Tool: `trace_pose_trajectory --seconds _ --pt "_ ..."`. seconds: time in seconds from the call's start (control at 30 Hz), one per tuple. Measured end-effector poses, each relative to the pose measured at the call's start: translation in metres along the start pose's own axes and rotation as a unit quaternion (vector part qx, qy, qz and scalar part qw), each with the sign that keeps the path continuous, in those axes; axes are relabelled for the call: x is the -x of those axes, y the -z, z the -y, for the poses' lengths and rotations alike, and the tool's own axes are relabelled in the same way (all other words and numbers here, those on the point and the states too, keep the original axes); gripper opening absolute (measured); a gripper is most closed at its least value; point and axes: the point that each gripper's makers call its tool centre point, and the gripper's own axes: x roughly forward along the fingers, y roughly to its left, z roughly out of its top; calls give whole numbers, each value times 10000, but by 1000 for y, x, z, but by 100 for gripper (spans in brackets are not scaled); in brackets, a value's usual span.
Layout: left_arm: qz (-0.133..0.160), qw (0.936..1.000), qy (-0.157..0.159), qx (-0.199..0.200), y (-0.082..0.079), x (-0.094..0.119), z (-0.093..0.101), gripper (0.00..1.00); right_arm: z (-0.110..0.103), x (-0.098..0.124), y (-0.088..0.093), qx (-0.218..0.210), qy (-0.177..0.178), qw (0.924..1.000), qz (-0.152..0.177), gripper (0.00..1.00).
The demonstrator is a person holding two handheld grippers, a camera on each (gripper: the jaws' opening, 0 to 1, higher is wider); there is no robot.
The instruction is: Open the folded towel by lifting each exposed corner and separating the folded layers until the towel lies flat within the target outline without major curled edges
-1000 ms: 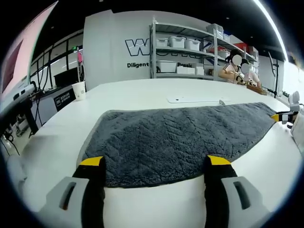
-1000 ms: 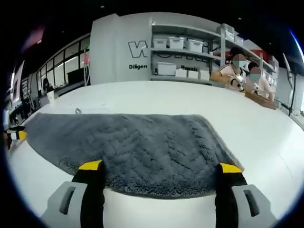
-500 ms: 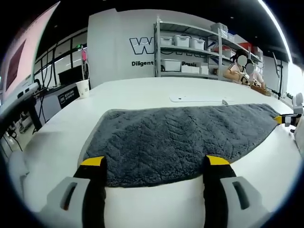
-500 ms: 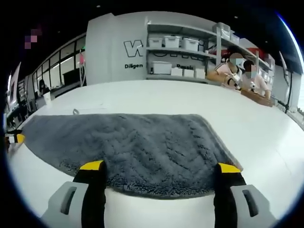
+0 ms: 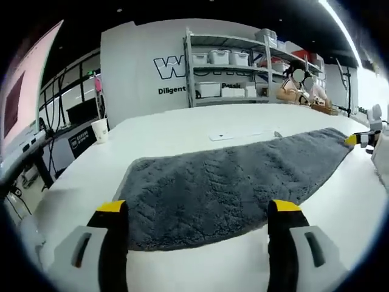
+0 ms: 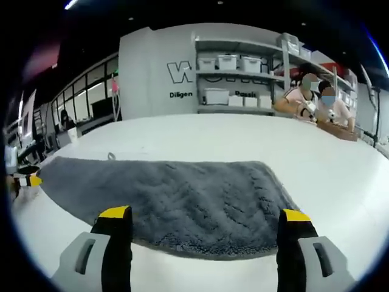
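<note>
Left gripper jaws spread wide at bottom of frame, holding nothing, right gripper likewise agape, grey towel lying across mid-frame on white table, paper cup upper left, shelving rack at top.

The towel itself hasn't really stirred since a second ago; what has shifted is how the two hands hold their cameras. The left gripper has rolled a touch, so in the left gripper view the towel now slopes up toward the right instead of lying level, and the paper cup sits lower against the wall. The right gripper has tipped so that in the right gripper view the towel's far edge sits lower than it did, with more of the white table beyond it
</note>
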Motion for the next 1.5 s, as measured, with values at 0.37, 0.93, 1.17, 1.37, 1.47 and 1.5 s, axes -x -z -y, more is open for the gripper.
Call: trace_pose_trajectory --seconds 0.37,0.93,1.17,1.37,1.47,1.5 --pt "470 9970 425 440 -21 0 26 99 -77 0 -6 282 -515 9978 303 99" --pt "-109 9990 423 99 17 -31 32 99 -108 -29 18 518 -712 9961 -23 99" --pt "-139 9996 264 10 20 -35 31 99 -106 -32 18 436 -501 9978 15 99" --pt "-106 9998 144 46 20 -36 32 99 -105 -33 18 376 -340 9987 35 98" --pt "-97 9999 88 79 20 -37 31 99 -104 -35 17 341 -280 9990 37 97" --pt "-91 9999 82 86 20 -37 31 99 -104 -35 17 329 -262 9991 44 97"
